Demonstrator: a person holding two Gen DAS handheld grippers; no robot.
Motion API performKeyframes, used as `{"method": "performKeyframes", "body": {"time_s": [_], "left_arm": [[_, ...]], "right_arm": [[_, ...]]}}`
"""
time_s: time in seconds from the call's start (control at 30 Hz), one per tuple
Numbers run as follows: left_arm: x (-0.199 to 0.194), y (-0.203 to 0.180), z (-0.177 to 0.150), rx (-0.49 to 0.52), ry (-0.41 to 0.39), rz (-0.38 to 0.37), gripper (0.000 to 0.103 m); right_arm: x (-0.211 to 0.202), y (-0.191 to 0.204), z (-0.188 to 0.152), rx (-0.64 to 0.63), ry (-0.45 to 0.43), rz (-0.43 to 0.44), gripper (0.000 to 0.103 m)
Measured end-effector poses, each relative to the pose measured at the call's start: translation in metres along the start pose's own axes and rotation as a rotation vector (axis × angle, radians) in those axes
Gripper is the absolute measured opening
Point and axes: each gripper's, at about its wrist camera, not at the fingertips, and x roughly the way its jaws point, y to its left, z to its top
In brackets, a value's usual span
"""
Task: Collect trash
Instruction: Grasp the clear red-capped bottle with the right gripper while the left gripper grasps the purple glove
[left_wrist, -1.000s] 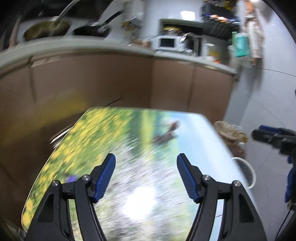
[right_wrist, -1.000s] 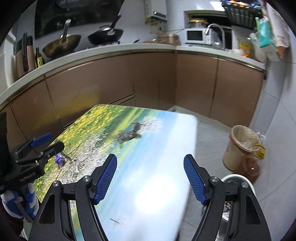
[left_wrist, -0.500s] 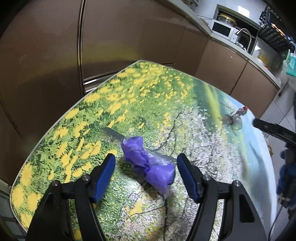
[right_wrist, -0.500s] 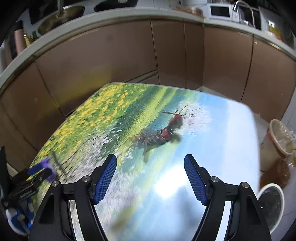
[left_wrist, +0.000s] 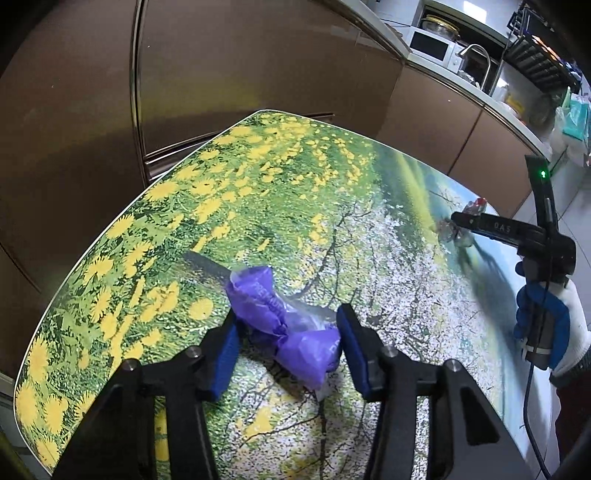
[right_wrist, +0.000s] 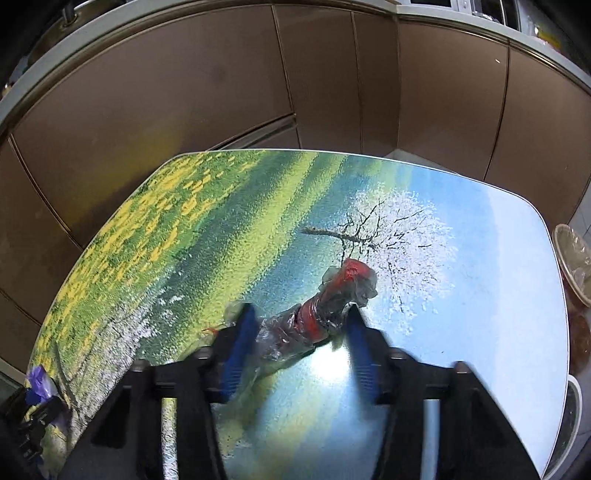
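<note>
On the flower-print kitchen table (left_wrist: 258, 177), my wide-open left gripper (left_wrist: 288, 341) straddles a soft, light purple wrapper (left_wrist: 284, 325), best pinched mid-crumple, my right gripper (right_wrist: 301, 338) likewise open around a red-and-clear wrapper (right_wrist: 314, 317).

We see both fisheye views bend the cabinets (right_wrist: 332, 85) into curves, corners falling to black. Overhead light throws a white glare on the glossy surface (right_wrist: 325, 369) in the right wrist view. There the right claw (right_wrist: 299, 343) smears with motion blur; the left wrist view is sharp, with soft shadows.
</note>
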Motion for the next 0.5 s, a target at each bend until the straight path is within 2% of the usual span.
{"method": "performKeyframes", "body": {"time_s": [0.17,0.5], "left_arm": [[-0.005,-0.004,-0.002,0.015,-0.023,0.010,0.046],[-0.047,-0.024,-0.006,0.040,-0.088,-0.004,0.046]], "right_arm": [[-0.010,-0.003,-0.012,-0.007,-0.003,0.030,0.025],[-0.076,-0.007,-0.038,-0.023,-0.062,0.083,0.024]]}}
